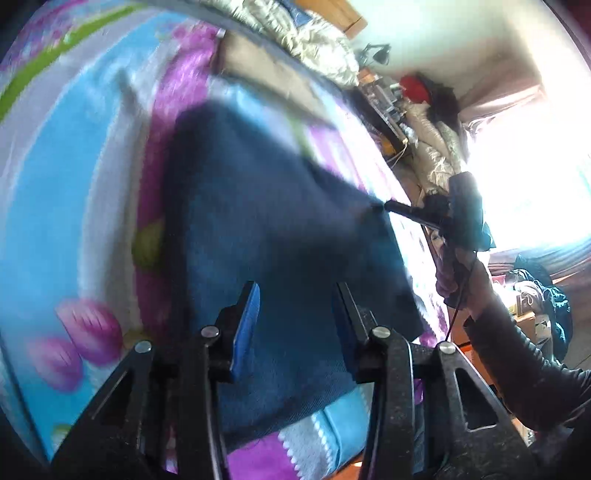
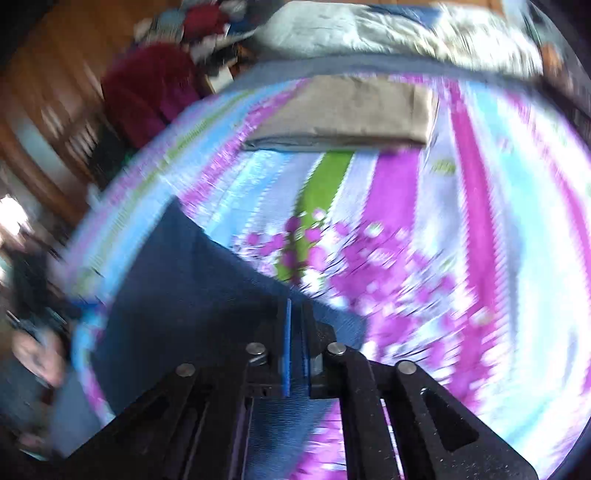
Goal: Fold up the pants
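Dark blue pants (image 1: 266, 229) lie spread on a floral bedspread (image 1: 74, 192). In the left wrist view my left gripper (image 1: 295, 295) hovers over the near part of the pants, its blue-padded jaws apart with only cloth below them. Further right in that view the right gripper (image 1: 388, 205) pinches a raised edge of the pants, held by a hand in a dark sleeve (image 1: 517, 339). In the right wrist view the right gripper (image 2: 295, 306) has its pads pressed together on the blue pants (image 2: 177, 288), which stretch away to the left. Both views are blurred.
A folded beige garment (image 2: 343, 114) lies on the bedspread (image 2: 443, 221) beyond the pants. A crumpled pale quilt (image 2: 388, 29) sits at the bed's far side. Wooden furniture (image 2: 44, 92) and a red cloth pile (image 2: 147, 92) stand beside the bed. A bright window (image 1: 535, 155) glares at right.
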